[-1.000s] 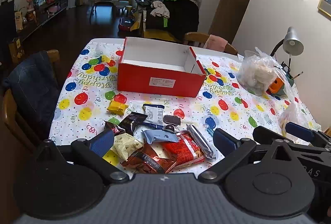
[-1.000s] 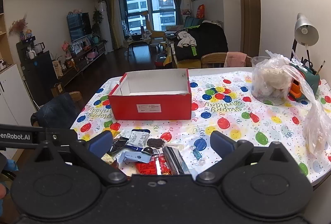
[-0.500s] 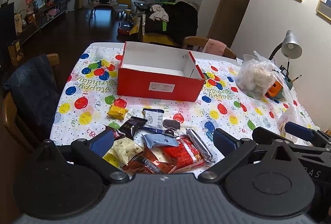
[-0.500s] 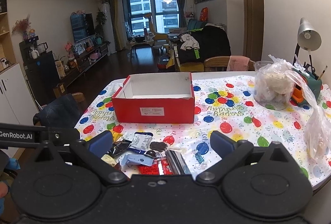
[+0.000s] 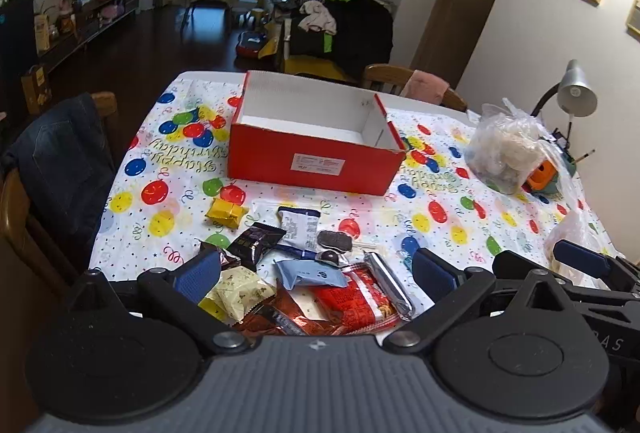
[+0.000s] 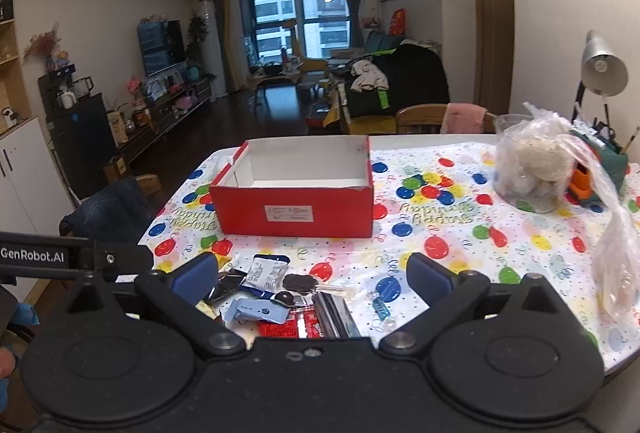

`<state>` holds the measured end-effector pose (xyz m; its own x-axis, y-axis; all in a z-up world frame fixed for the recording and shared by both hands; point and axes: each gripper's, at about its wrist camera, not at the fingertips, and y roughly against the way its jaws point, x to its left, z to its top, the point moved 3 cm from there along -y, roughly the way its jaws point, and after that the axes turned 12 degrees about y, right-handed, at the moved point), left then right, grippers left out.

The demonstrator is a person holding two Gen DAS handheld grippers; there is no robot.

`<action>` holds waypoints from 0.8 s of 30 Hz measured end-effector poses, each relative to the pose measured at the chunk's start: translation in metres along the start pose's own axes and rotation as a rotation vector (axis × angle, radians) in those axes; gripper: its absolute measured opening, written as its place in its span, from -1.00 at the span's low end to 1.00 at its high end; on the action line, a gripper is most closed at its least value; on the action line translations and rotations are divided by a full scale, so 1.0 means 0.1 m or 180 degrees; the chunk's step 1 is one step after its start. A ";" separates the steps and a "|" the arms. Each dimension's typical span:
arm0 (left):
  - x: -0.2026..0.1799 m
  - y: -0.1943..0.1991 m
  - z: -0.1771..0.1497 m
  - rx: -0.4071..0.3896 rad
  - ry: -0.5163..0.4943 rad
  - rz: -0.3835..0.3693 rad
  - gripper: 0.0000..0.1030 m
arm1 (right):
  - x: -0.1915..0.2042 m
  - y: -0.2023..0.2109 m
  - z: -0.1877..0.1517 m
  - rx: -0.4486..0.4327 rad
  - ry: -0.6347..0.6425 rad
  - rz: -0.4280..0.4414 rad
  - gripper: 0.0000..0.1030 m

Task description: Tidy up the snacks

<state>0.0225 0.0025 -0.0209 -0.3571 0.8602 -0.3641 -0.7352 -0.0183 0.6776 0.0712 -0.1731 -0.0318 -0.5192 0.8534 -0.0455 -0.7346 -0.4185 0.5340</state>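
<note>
We hold the left gripper above the near edge of the desk, its jaws spread wide and gripping nothing. The right gripper is likewise wide open and empty.

The snack pile lies directly ahead of and below the left gripper, between its two fingers. From the left wrist we make out a cream packet just inside the left finger, a red packet in the middle, a light blue packet on top of it, a silver stick toward the right finger, a dark brown packet and a white-and-blue packet farther ahead. A yellow candy sits apart, ahead and to the left of the pile.

The right wrist view cuts off the nearer half of the pile behind the gripper body; the cream packet is mostly hidden there, and the yellow candy cannot be made out. It does show a small blue wrapped candy just inside the right finger.

The red box stands open and empty well ahead of both grippers, past the snacks. Ahead and to the right are a clear plastic bag and a desk lamp. In the left wrist view, the right gripper's finger shows at the right edge.
</note>
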 end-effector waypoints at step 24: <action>0.50 -0.87 0.05 0.0728 0.0637 0.0379 0.98 | -0.48 -1.19 -0.39 0.0807 -0.0038 0.0227 0.66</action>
<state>0.0718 0.0497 -0.0947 -0.5557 0.7411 -0.3768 -0.5411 0.0216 0.8407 0.1671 -0.1766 -0.1263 -0.5593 0.8289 0.0090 -0.5628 -0.3877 0.7300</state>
